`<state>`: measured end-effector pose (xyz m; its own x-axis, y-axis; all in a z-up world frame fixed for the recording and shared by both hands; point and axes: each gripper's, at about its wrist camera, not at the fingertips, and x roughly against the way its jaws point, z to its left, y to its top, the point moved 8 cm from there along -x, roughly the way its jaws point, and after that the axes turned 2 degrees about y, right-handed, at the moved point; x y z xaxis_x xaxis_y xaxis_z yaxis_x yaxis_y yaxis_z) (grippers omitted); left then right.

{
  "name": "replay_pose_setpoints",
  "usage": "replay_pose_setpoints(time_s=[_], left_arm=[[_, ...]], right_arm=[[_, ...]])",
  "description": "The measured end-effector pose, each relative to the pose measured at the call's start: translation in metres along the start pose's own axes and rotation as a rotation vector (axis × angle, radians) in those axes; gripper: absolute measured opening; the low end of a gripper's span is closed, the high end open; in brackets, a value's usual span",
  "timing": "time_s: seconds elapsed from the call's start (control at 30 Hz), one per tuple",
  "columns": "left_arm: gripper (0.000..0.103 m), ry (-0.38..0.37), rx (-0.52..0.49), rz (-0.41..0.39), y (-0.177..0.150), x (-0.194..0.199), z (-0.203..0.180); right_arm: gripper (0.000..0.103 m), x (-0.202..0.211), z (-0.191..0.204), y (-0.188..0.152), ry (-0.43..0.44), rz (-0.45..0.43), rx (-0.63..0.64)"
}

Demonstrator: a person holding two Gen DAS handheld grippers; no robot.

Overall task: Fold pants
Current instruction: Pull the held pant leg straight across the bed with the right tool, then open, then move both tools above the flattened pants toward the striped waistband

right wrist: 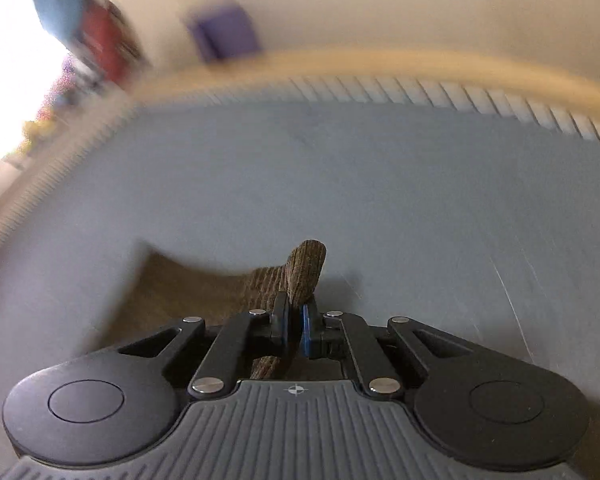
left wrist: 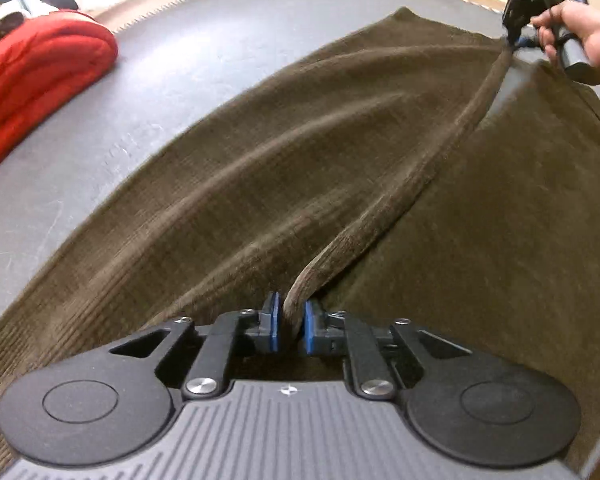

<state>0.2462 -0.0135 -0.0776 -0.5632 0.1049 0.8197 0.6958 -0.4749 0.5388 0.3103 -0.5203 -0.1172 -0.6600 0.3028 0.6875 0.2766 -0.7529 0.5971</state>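
Brown corduroy pants (left wrist: 260,168) lie spread over a grey table (left wrist: 60,184). My left gripper (left wrist: 290,322) is shut on the near end of a raised edge of the pants. That edge runs taut up to my right gripper (left wrist: 514,38) at the top right, which is shut on its far end. In the right wrist view my right gripper (right wrist: 296,320) pinches a corner of the brown cloth (right wrist: 306,272), which sticks up between the blue pads (right wrist: 307,330). The rest of the pants hangs left and below. This view is blurred.
A red padded garment (left wrist: 32,76) lies on the table at the far left. The grey table (right wrist: 340,184) has a tan rim (right wrist: 380,64) with a serrated border at the back. A purple box (right wrist: 224,36) and other blurred things stand beyond the rim.
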Motion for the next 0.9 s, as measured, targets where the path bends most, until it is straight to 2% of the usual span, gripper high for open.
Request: replay_pose_setpoints(time_s=[0.03, 0.07, 0.1, 0.17, 0.2, 0.23, 0.3, 0.33, 0.4, 0.43, 0.53, 0.6, 0.67, 0.8, 0.9], left_arm=[[0.02, -0.014, 0.019, -0.005, 0.0, 0.008, 0.003], [0.022, -0.037, 0.046, -0.017, 0.0, 0.017, 0.007], [0.026, -0.061, 0.08, -0.043, 0.001, 0.026, 0.012], [0.027, -0.045, 0.171, -0.105, -0.005, 0.04, 0.029], [0.027, -0.035, 0.228, -0.1, -0.012, 0.038, 0.038], [0.026, -0.033, 0.292, -0.056, -0.025, 0.03, 0.046], [0.02, -0.058, 0.329, 0.087, -0.058, 0.008, 0.046], [0.02, -0.04, 0.303, 0.031, -0.059, 0.016, 0.045], [0.02, -0.036, 0.32, 0.02, -0.061, 0.029, 0.043], [0.022, -0.031, 0.339, -0.016, -0.063, 0.04, 0.046], [0.025, 0.005, 0.378, -0.069, -0.079, 0.069, 0.061], [0.025, 0.038, 0.412, -0.072, -0.092, 0.085, 0.071], [0.025, 0.082, 0.456, -0.07, -0.106, 0.099, 0.086], [0.025, 0.142, 0.561, -0.047, -0.134, 0.12, 0.117], [0.025, 0.165, 0.6, -0.047, -0.154, 0.144, 0.135]], right_arm=[[0.02, -0.006, -0.013, -0.009, -0.064, 0.042, -0.02], [0.022, -0.004, -0.018, -0.011, -0.087, 0.032, -0.027], [0.022, 0.001, -0.016, -0.008, -0.097, 0.007, -0.005], [0.026, 0.022, -0.004, 0.005, -0.163, -0.097, 0.098], [0.027, 0.033, 0.003, 0.011, -0.135, -0.141, 0.126], [0.027, 0.042, 0.011, 0.014, -0.091, -0.168, 0.146], [0.027, 0.064, 0.029, 0.017, 0.001, -0.199, 0.17], [0.027, 0.073, 0.035, 0.017, 0.043, -0.205, 0.164], [0.027, 0.098, 0.054, 0.014, 0.15, -0.194, 0.143], [0.028, 0.111, 0.063, 0.011, 0.199, -0.191, 0.149], [0.037, 0.163, 0.101, -0.006, 0.357, -0.219, 0.268], [0.046, 0.2, 0.123, -0.029, 0.436, -0.228, 0.36], [0.047, 0.232, 0.135, -0.057, 0.506, -0.216, 0.432], [0.047, 0.286, 0.16, -0.128, 0.629, -0.11, 0.551], [0.047, 0.32, 0.174, -0.178, 0.677, -0.062, 0.619]])
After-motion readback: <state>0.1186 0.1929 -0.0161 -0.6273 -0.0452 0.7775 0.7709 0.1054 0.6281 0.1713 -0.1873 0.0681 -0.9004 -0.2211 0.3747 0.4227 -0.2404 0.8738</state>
